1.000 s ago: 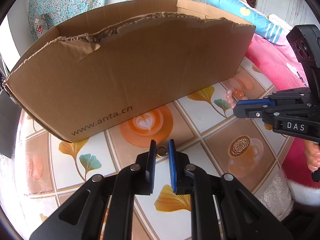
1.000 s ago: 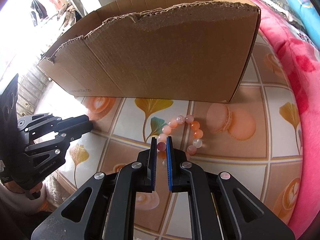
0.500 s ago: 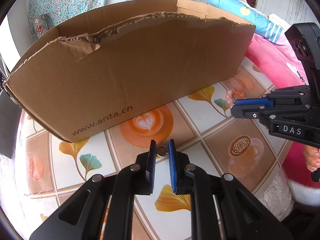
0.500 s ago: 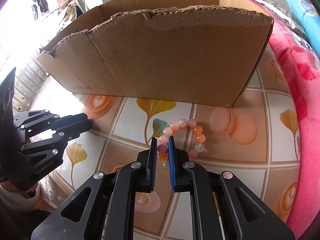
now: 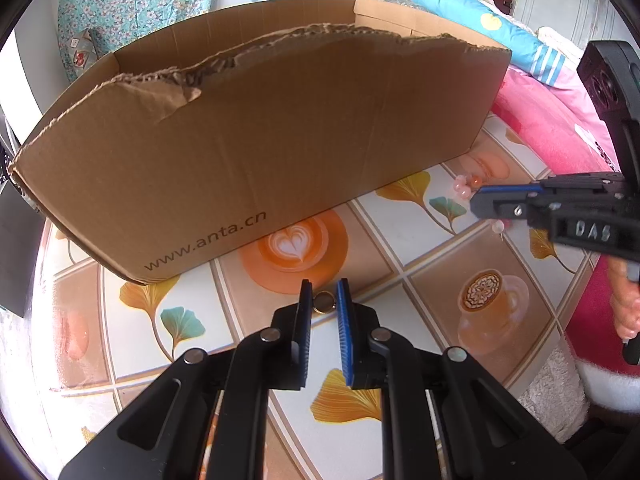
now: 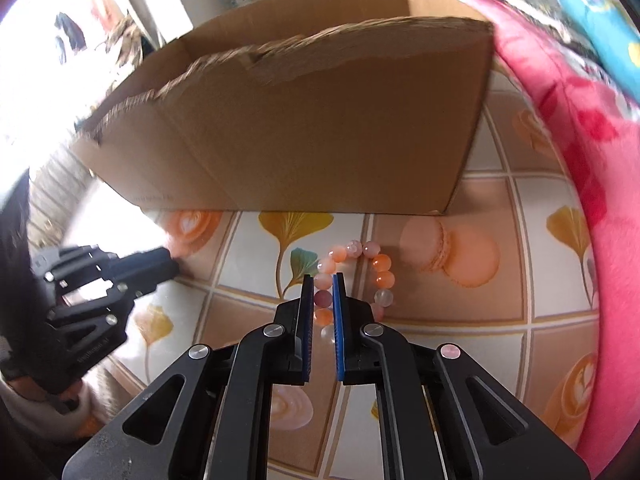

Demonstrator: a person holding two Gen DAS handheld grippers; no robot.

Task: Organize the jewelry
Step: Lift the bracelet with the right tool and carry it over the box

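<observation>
In the left wrist view, the right tool (image 5: 478,200) at the right edge has slid a little toward the frame's middle since a second ago, hiding more of the bead bracelet (image 5: 464,190); the left tool (image 5: 323,300), lower centre, has held still with its narrow-set jaws flanking a gold ring (image 5: 323,303) on the patterned surface (image 5: 400,240); whether the pads press it cannot be told. In the right wrist view, the right tool (image 6: 323,294) has just closed further, pinching one bead of the bracelet (image 6: 376,272), whose loop trails to centre right below the cardboard box (image 6: 320,128). Lifting well likely means a firm pinch and a rise clear above the torn box wall.
</observation>
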